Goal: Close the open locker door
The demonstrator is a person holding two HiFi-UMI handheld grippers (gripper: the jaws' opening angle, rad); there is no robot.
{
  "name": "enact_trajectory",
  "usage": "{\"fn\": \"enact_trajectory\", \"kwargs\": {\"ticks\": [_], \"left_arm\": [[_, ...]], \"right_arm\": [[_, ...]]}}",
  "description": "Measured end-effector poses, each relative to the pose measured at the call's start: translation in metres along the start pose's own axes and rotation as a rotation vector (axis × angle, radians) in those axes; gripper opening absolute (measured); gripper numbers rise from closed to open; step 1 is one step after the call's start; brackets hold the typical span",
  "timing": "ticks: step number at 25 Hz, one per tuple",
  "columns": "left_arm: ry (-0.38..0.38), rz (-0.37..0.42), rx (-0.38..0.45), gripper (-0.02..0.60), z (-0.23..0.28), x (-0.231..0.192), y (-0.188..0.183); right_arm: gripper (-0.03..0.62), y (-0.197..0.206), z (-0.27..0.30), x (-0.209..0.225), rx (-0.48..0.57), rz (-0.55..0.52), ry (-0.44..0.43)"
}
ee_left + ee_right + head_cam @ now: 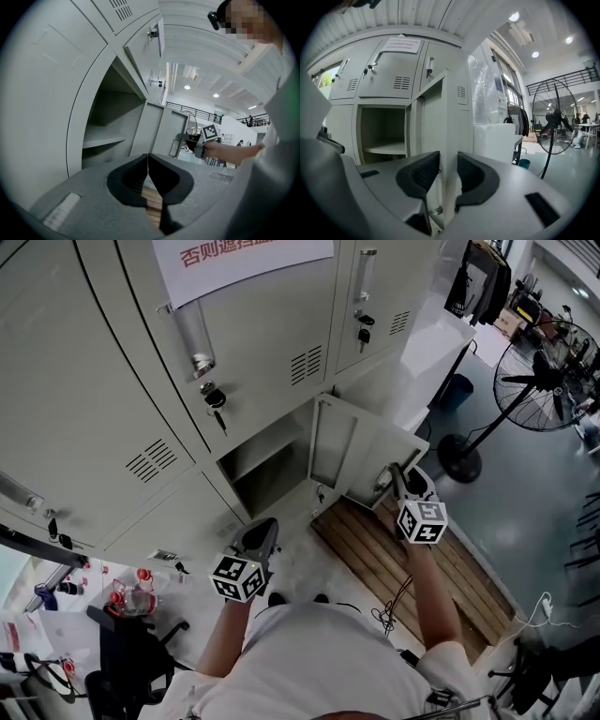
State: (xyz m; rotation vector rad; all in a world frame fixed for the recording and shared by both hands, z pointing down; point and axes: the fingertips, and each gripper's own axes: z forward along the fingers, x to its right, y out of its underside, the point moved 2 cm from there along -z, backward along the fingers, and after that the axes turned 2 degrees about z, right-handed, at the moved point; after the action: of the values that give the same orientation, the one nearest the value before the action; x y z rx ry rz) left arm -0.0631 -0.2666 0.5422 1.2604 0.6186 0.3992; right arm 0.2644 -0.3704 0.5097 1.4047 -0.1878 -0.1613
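The open locker door point(361, 451) stands out from the bottom row of grey lockers, with its empty compartment point(267, 465) to the left. My right gripper point(396, 476) is at the door's free edge. In the right gripper view that door edge point(449, 117) runs up between the jaws of the right gripper point(448, 157), and the pads lie against both faces. My left gripper point(261, 538) hangs lower left of the compartment, touching nothing. In its own view the left gripper point(148, 157) is shut and empty, facing the compartment point(108, 122) and the right gripper point(194, 140).
A wooden pallet point(412, 559) lies on the floor under the door. A standing fan point(539, 381) is at the right, with a white cabinet point(431, 343) beside the lockers. Keys point(214, 399) hang from the upper locker doors. A black chair point(131, 652) and bottles sit at lower left.
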Motion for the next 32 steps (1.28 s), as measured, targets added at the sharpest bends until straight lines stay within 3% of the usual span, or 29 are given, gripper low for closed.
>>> {"fn": "enact_trajectory", "kwargs": {"ticks": [20, 32], "left_arm": [[0.036, 0.004, -0.004, 0.015, -0.009, 0.014, 0.002], [-0.008, -0.011, 0.002, 0.015, -0.033, 0.005, 0.005]], "right_arm": [[0.114, 0.008, -0.053, -0.072, -0.013, -0.008, -0.098], [0.114, 0.004, -0.069, -0.159, 0.010, -0.075, -0.293]]}}
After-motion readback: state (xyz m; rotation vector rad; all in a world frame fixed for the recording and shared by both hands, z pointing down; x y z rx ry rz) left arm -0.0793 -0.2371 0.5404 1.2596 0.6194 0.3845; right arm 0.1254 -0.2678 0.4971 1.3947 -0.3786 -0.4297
